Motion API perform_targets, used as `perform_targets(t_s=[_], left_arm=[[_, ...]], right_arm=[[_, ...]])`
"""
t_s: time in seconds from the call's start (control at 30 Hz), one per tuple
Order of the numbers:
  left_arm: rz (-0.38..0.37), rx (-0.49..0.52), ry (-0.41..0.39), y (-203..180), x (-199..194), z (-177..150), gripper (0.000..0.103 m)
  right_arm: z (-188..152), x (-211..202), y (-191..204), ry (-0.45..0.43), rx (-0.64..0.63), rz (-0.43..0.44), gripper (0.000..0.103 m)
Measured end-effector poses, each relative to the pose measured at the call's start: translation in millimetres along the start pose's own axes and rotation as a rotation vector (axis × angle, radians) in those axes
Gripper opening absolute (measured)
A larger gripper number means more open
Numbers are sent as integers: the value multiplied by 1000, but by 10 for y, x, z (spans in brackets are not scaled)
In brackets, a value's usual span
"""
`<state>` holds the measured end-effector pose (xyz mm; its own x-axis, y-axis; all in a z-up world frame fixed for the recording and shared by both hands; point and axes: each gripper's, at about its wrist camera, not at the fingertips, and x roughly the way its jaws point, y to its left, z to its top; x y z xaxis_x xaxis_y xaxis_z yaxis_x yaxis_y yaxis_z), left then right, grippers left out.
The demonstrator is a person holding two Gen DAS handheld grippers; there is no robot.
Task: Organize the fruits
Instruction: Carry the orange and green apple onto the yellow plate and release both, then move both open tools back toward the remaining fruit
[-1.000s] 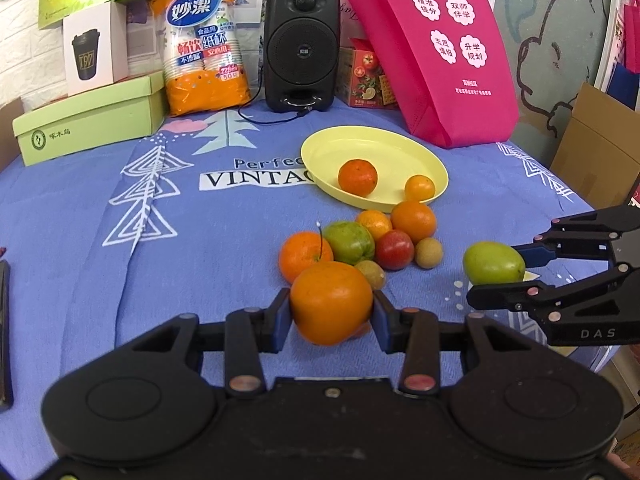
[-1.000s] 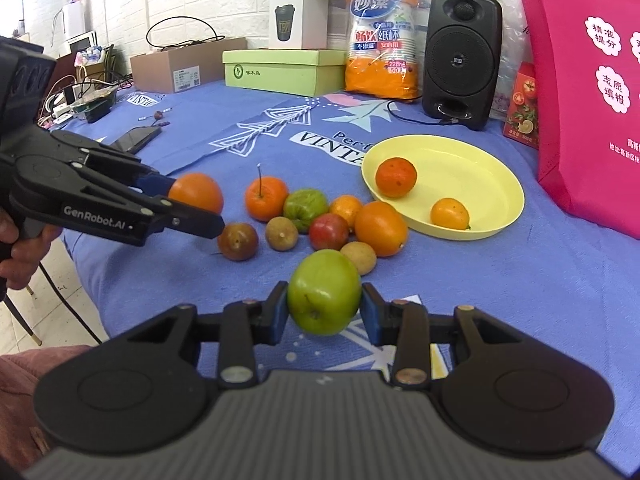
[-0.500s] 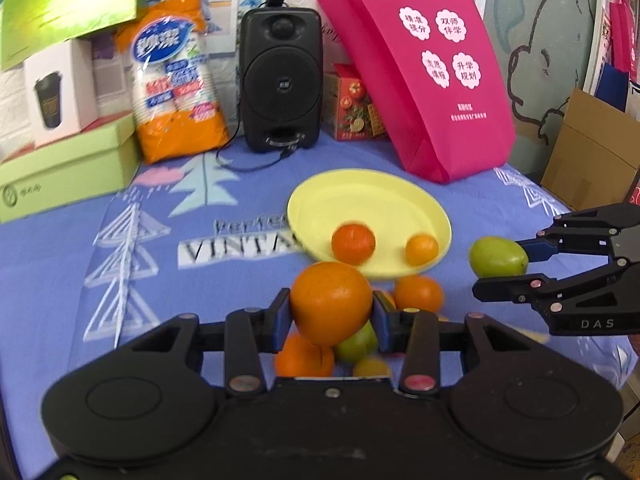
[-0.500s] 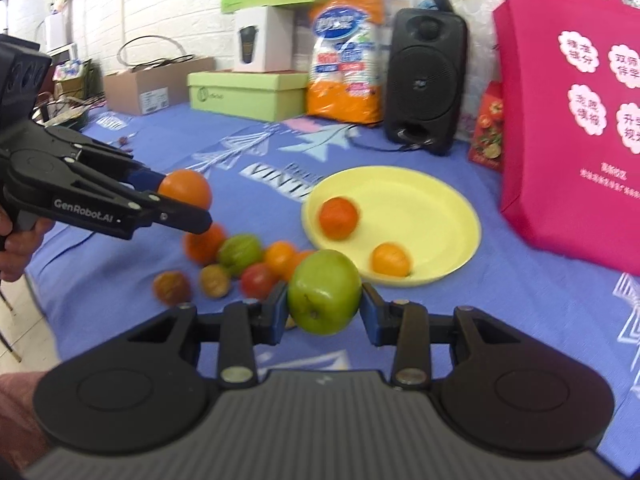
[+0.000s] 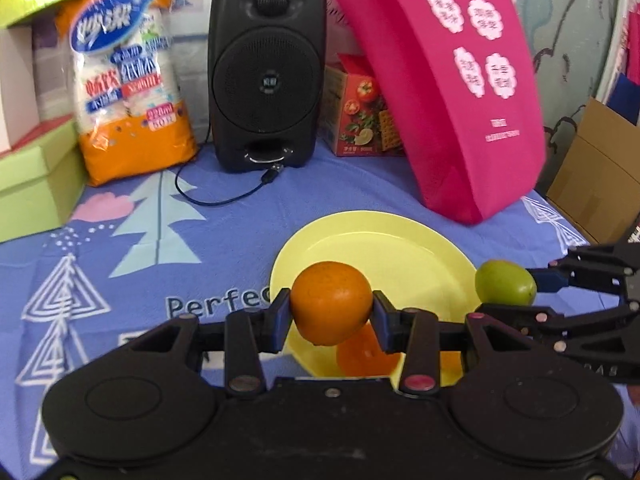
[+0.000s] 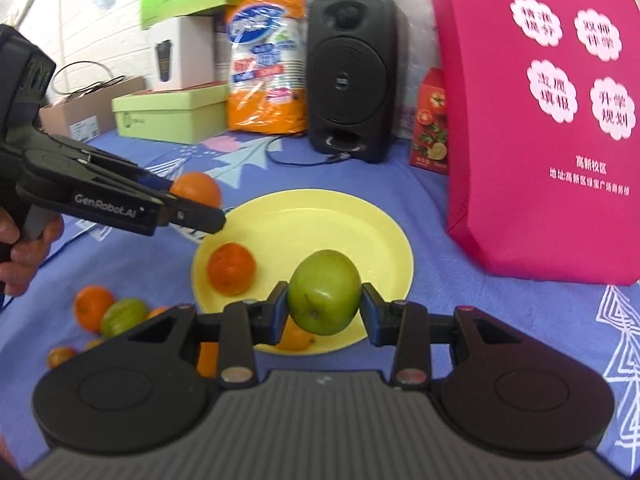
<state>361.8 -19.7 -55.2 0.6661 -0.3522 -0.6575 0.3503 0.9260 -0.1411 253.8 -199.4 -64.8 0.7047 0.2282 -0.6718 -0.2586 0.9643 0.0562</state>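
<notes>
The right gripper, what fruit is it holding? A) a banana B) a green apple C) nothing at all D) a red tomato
B: the right gripper is shut on a green apple, pinched between its two pads over the yellow plate, while the left gripper holds an orange.

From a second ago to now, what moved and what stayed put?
Both tongs lifted off the cloth and went forward to the yellow plate. The left tongs kept their grip on the big orange, the right tongs kept the green apple. Nothing was let go. The small orange on the plate, the loose fruit pile and the speaker stayed put.
</notes>
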Motion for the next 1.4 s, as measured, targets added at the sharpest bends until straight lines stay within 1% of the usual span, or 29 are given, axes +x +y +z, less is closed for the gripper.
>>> perform_targets(t_s=[0.13, 0.17, 0.23, 0.27, 0.3, 0.33, 0.37, 0.53, 0.57, 0.67, 0.97, 1.07, 1.13, 1.23, 1.4], left_arm=[[29, 2, 30, 39, 263, 59, 41], [35, 2, 34, 45, 307, 65, 43], [53, -4, 28, 53, 349, 79, 60], [58, -8, 19, 55, 345, 87, 76], [62, -9, 10, 48, 326, 91, 83], [66, -5, -2, 42, 294, 95, 83], [70, 3, -10, 33, 250, 88, 83], [100, 48, -53, -18, -36, 19, 84], [102, 50, -59, -20, -95, -5, 86], [106, 50, -73, -34, -300, -103, 89], [130, 16, -85, 21, -774, -437, 89], [141, -4, -91, 68, -926, -575, 89], [150, -21, -90, 105, -1031, -675, 89], [153, -42, -84, 144, -1179, -831, 89], [181, -60, -70, 173, -1410, -1103, 89]], right_arm=[[32, 194, -77, 20, 27, -8, 37], [34, 238, -88, 27, 30, -13, 37], [32, 304, -108, 38, 36, -21, 37], [26, 324, -114, 41, 39, -25, 38], [23, 324, -117, 33, 42, -32, 44], [22, 311, -124, 23, 48, -37, 53], [21, 290, -129, 11, 53, -41, 54], [8, 128, -92, -14, 43, -46, 54], [-1, 90, -77, -16, 39, -41, 54], [-39, -12, -13, -18, 29, -36, 54], [-214, -323, 232, -18, -10, -8, 54], [-292, -407, 347, -5, -36, 10, 54], [-357, -452, 428, 5, -52, 23, 56], [-459, -493, 540, 26, -73, 47, 58], [-616, -529, 724, 64, -101, 86, 60]])
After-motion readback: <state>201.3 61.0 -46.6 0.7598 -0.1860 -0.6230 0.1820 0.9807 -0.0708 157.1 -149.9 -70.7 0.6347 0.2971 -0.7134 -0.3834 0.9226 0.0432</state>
